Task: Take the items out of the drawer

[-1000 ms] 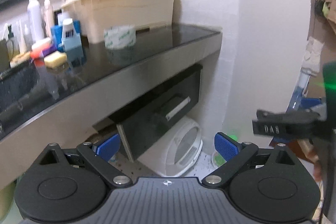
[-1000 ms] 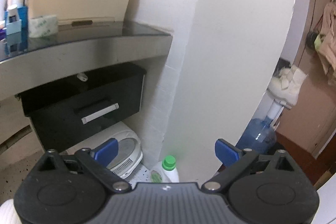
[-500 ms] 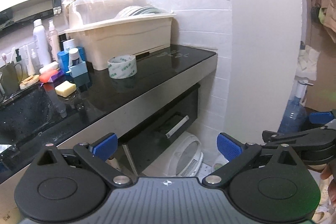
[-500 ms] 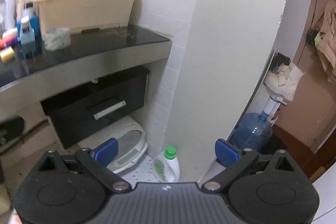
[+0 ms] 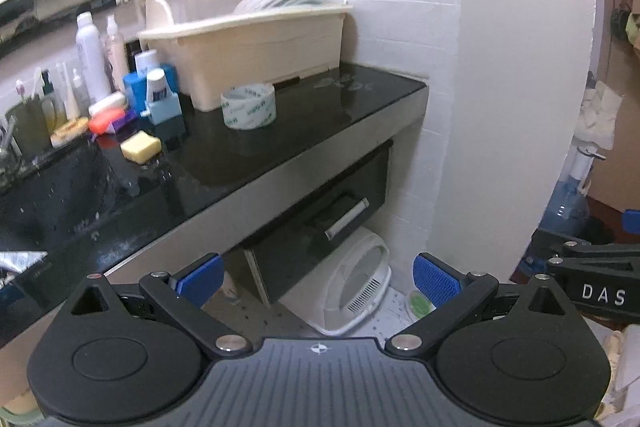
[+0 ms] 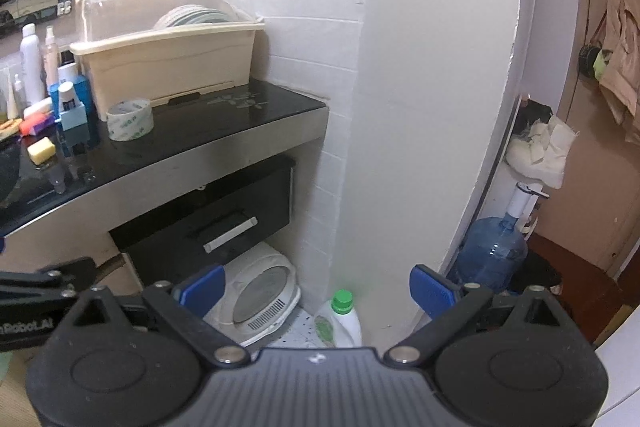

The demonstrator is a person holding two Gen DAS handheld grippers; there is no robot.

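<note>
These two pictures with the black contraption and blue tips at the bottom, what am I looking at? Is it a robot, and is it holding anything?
No robot: a person carries a hand-held two-finger gripper in each hand, each with a wide-angle camera looking forward along its fingers. One picture comes from the left gripper, the other from the right gripper. The blue pads are fingertips; both grippers are open and hold nothing. Each camera catches the other gripper at its edge.

Ahead is a black counter with a beige dish bin, a tape roll, a yellow soap and bottles. Beneath it is the black drawer with its silver handle, shut and untouched. On the floor are a white appliance and a green-capped bottle.
</note>
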